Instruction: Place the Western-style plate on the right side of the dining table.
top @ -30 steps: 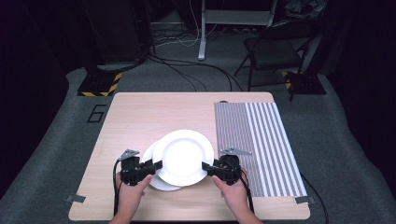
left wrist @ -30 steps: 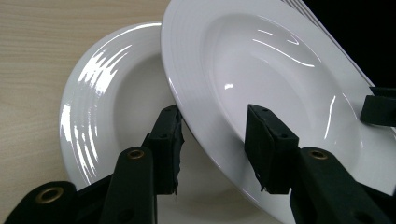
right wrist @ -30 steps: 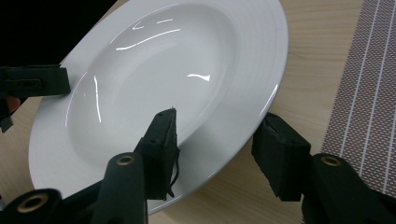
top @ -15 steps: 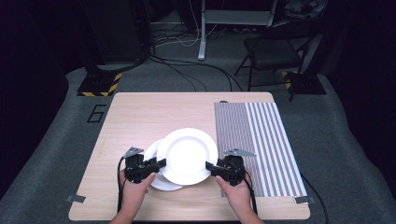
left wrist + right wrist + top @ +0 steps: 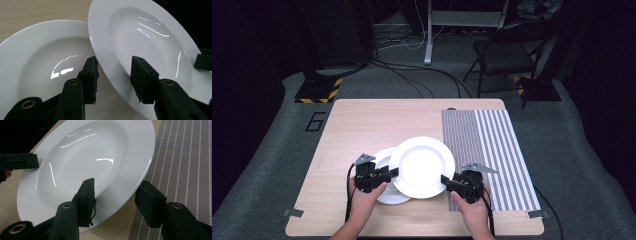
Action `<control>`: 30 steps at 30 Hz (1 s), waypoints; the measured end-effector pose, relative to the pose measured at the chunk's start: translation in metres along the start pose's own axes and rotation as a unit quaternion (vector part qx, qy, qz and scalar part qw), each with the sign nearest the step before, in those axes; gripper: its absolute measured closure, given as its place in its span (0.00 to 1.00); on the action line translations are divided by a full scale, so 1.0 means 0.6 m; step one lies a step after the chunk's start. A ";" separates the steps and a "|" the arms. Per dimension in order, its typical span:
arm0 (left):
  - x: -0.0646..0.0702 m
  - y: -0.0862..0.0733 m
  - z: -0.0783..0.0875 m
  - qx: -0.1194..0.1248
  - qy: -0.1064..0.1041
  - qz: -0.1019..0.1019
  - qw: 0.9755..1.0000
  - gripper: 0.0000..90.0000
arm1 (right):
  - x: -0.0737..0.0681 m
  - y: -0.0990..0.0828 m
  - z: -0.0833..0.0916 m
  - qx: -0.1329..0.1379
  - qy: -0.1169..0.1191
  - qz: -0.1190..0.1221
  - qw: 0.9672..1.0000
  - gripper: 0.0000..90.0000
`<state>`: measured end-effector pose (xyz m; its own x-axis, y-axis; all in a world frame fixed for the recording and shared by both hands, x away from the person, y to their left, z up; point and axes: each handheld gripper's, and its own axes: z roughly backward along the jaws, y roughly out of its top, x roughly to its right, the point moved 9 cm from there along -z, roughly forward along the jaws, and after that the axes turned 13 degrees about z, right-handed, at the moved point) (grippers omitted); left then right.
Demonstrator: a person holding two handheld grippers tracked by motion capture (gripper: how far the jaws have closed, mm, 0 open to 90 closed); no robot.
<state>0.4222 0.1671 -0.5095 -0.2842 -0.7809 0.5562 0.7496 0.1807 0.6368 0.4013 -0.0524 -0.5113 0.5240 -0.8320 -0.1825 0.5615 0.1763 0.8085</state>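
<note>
A: What's hard to see here?

B: The lower plate (image 5: 384, 172) is half covered by the upper plate (image 5: 422, 166), and the left hand (image 5: 364, 197) hides its near edge in the high view. The forearms are cut off at the bottom edge. The far room is dark.

A: Where is the upper plate?

B: Over the front middle of the table (image 5: 362, 125), its left part overlapping the lower plate, its right rim close to the striped mat (image 5: 487, 145). In both gripper views it looks tilted and lifted off the wood.

A: The left hand-held gripper (image 5: 384, 176)?

B: Its jaws stand partly open, one on each side of the upper plate's left rim: one over the bowl of that plate, the other below it, above the lower plate. From the left gripper view I cannot tell whether the pads truly press the rim.

A: And the right hand-held gripper (image 5: 451, 181)?

B: Also partly open, straddling the right rim, one jaw on the upper face, one beneath at the mat's edge. The upper pad seems to touch the plate; the lower contact is unclear.

A: The hands' pose?

B: Both come in from the bottom, the right hand (image 5: 472, 207) beside the mat, each gripper pointing inward toward the plate, roughly level.
</note>
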 end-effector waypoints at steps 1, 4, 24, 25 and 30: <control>0.004 -0.001 -0.003 -0.004 -0.004 0.010 1.000 0.65 | 0.005 -0.002 0.003 0.001 -0.008 -0.003 1.000 0.55; 0.010 0.000 -0.010 -0.008 -0.012 0.017 1.000 0.68 | 0.010 -0.007 0.006 0.001 -0.014 -0.009 1.000 0.55; 0.024 0.012 -0.014 -0.001 -0.024 0.021 0.999 0.72 | 0.022 -0.010 0.015 -0.002 -0.019 -0.024 1.000 0.57; 0.024 0.014 -0.013 -0.002 -0.024 0.018 1.000 0.72 | 0.023 -0.007 0.016 -0.001 -0.022 -0.026 0.999 0.57; 0.030 0.025 -0.010 0.004 -0.026 0.016 1.000 0.72 | 0.025 0.011 0.023 0.010 -0.025 -0.023 0.999 0.59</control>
<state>0.4320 0.1523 -0.4932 -0.2912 -0.7431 0.6025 0.7537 0.2097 0.6229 0.4042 -0.0709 -0.5010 0.4657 -0.8639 -0.1919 0.5711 0.1277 0.8109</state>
